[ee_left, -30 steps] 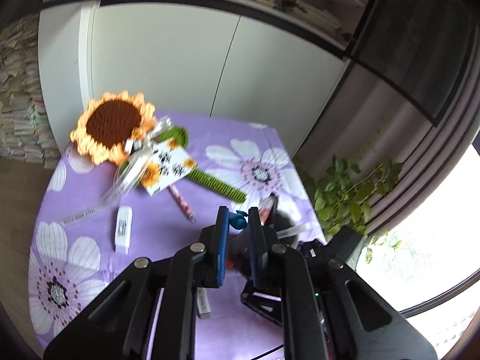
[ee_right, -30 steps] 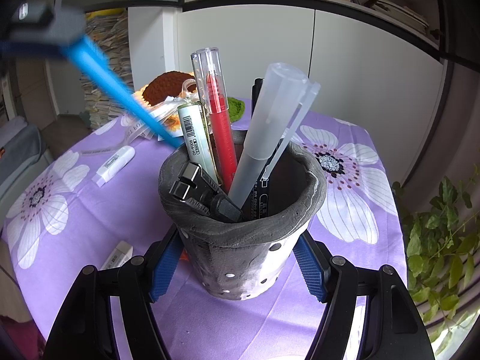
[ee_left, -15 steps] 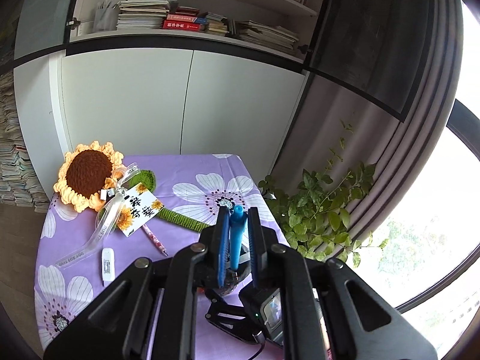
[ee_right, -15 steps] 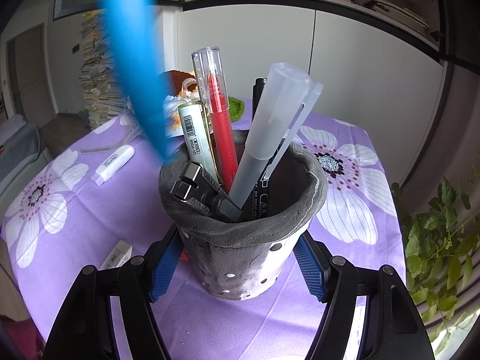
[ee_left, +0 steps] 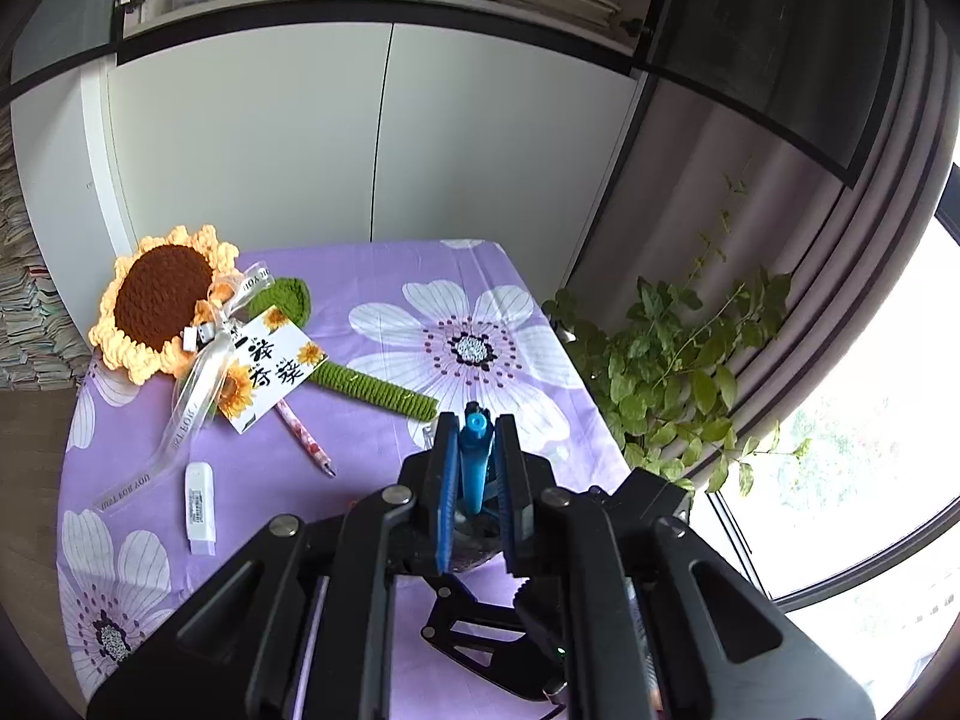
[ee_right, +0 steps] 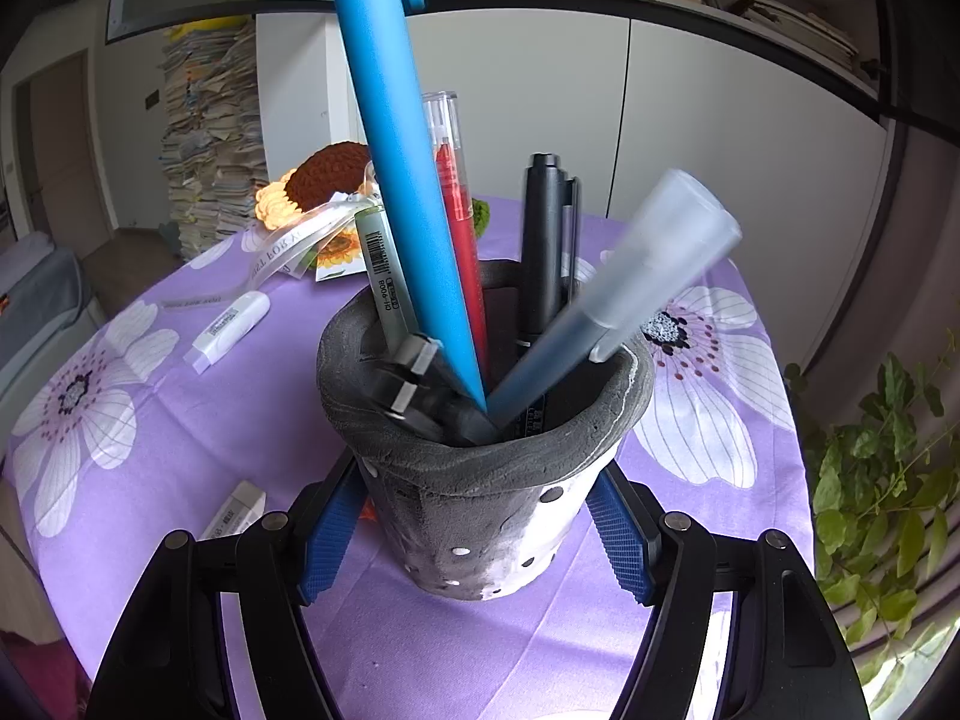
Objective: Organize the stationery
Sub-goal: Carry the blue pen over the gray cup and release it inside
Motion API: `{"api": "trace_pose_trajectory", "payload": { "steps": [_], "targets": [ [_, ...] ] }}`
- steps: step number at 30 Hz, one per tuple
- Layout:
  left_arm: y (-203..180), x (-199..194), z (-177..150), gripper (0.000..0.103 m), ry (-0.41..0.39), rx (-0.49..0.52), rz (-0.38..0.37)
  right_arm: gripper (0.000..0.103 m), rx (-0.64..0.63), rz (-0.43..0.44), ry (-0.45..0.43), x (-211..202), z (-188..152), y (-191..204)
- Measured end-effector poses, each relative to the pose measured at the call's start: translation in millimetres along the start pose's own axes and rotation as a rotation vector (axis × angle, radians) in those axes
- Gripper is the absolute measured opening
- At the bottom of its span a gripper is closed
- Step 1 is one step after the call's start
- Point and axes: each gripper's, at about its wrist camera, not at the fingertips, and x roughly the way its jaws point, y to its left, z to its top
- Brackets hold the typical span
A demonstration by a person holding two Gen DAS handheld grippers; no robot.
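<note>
A grey stone-like pen holder [ee_right: 480,480] stands on the purple flowered cloth, and my right gripper [ee_right: 474,525] is shut on its lower body. Inside stand a red pen [ee_right: 459,228], a black marker [ee_right: 540,240], a grey-green marker [ee_right: 381,276] and a frosted pen [ee_right: 624,288]. My left gripper [ee_left: 474,462] is shut on a blue pen [ee_left: 474,456]. In the right wrist view the blue pen [ee_right: 402,168] slants down with its tip inside the holder's mouth. On the cloth lie a pink patterned pen [ee_left: 306,438] and a white correction tape [ee_left: 200,507].
A crocheted sunflower [ee_left: 162,300] with a green stem, ribbon and printed tag [ee_left: 270,366] lies at the table's far left. A white eraser [ee_right: 237,510] sits near the front left of the holder. A leafy plant [ee_left: 672,372] stands beside the table's right edge.
My left gripper swung the blue pen from slanting beside the holder to nearly upright, and its tip has gone down into the holder. The frosted pen tipped over to the right.
</note>
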Motion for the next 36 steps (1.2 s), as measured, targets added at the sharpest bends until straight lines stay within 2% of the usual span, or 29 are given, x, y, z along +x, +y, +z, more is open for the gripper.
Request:
{"api": "trace_pose_trajectory", "payload": {
  "steps": [6, 12, 14, 25, 29, 32, 33, 36],
  "targets": [
    [0, 14, -5, 0.009, 0.043, 0.0, 0.011, 0.072, 0.001, 0.001, 0.0, 0, 0, 0],
    [0, 35, -14, 0.008, 0.12, -0.004, -0.002, 0.072, 0.0, 0.001, 0.0, 0, 0, 0],
    [1, 36, -14, 0.008, 0.118, -0.007, 0.012, 0.072, 0.0, 0.0, 0.001, 0, 0, 0],
    [6, 29, -11, 0.012, 0.124, -0.038, -0.007, 0.072, -0.001, 0.0, -0.001, -1, 0, 0],
    [8, 13, -6, 0.013, 0.083, -0.047, -0.016, 0.072, -0.001, 0.0, -0.001, -1, 0, 0],
    [10, 0, -1, 0.022, 0.038, -0.049, -0.006, 0.072, -0.001, 0.0, -0.001, -1, 0, 0],
    [11, -4, 0, 0.029, 0.022, -0.047, 0.003, 0.072, -0.001, 0.0, -0.001, -1, 0, 0],
    [14, -9, 3, 0.041, -0.021, -0.054, 0.051, 0.072, -0.002, 0.0, -0.001, -1, 0, 1]
  ]
}}
